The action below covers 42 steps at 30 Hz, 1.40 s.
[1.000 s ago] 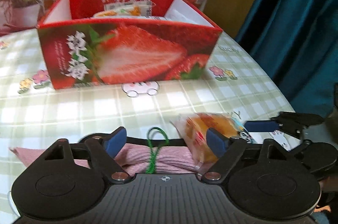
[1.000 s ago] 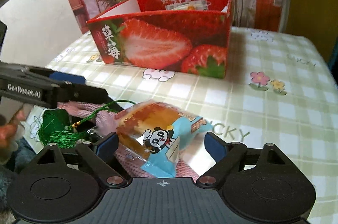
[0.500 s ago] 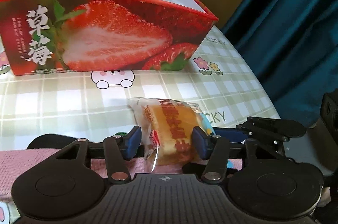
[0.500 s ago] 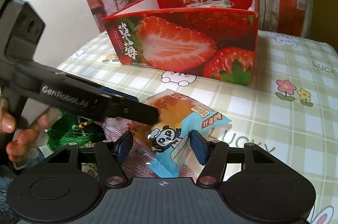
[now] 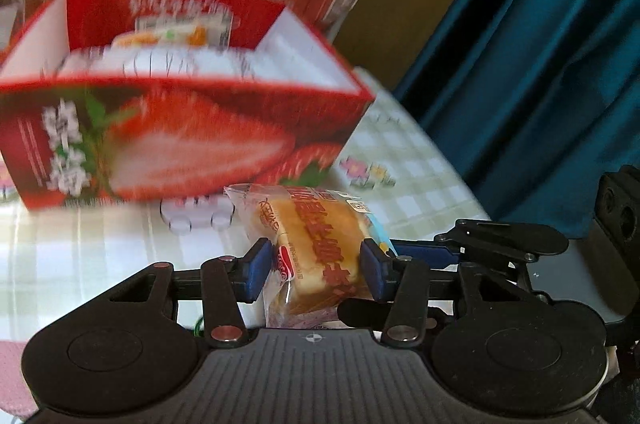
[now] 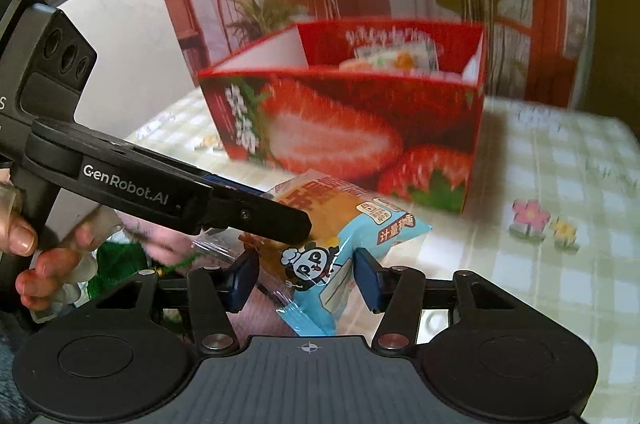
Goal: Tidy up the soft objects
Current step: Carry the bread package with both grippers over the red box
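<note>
Now, my left fingers (image 5: 316, 274): closing on the bread packet (image 5: 320, 244).
My right fingers (image 6: 306, 280): closing on its blue end.
Strawberry box (image 5: 172, 140): ahead on the worktop (image 6: 560, 264).

Both wrist views are evenly and softly lit, with warm colour and no harsh glare. The strawberry box (image 5: 176, 128) is smeared by motion blur in the left view and slightly softer in the right, while the wrapped cake (image 5: 320, 248) stays fairly sharp. Fisheye bending curves the edges; the corners darken.
</note>
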Motion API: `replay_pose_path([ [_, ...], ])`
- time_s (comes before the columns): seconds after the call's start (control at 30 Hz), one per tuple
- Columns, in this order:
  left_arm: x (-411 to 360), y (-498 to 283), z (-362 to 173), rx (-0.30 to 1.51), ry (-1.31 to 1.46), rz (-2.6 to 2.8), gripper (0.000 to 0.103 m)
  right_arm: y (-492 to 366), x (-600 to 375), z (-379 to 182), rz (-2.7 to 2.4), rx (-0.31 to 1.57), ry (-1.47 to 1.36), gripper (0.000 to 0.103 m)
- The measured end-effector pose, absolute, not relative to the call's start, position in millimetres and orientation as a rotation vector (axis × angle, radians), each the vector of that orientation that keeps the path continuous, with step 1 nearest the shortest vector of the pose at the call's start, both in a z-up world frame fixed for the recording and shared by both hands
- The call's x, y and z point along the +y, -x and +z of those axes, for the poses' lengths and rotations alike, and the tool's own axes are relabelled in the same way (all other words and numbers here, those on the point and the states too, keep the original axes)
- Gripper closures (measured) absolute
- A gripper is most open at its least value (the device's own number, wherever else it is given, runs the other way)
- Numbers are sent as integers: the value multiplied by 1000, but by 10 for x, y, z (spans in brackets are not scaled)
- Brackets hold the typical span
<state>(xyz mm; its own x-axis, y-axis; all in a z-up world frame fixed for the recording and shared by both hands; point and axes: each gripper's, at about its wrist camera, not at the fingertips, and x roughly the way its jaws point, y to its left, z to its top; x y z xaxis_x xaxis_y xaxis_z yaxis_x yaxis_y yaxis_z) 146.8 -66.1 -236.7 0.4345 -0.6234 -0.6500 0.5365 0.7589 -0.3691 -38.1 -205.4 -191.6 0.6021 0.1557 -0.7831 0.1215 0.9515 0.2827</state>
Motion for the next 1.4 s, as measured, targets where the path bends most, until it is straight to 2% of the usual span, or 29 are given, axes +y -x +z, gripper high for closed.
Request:
replay_pose_path([
  [0.33, -586, -1493, -1851, 718, 136, -745, 52, 239, -2078, -1368, 17, 808, -203, 55],
  [0.63, -677, -1895, -1617, 675, 114, -723, 52, -185, -2274, -1090, 19, 772, -110, 55],
  [0.93, -759, -2365, -1639, 708, 108, -678, 52, -782, -2495, -1274, 19, 828, -61, 55],
  [1.4, -929, -2999, -2017, 808, 129, -685, 52, -1263, -2762, -1788, -37, 947, -75, 55],
])
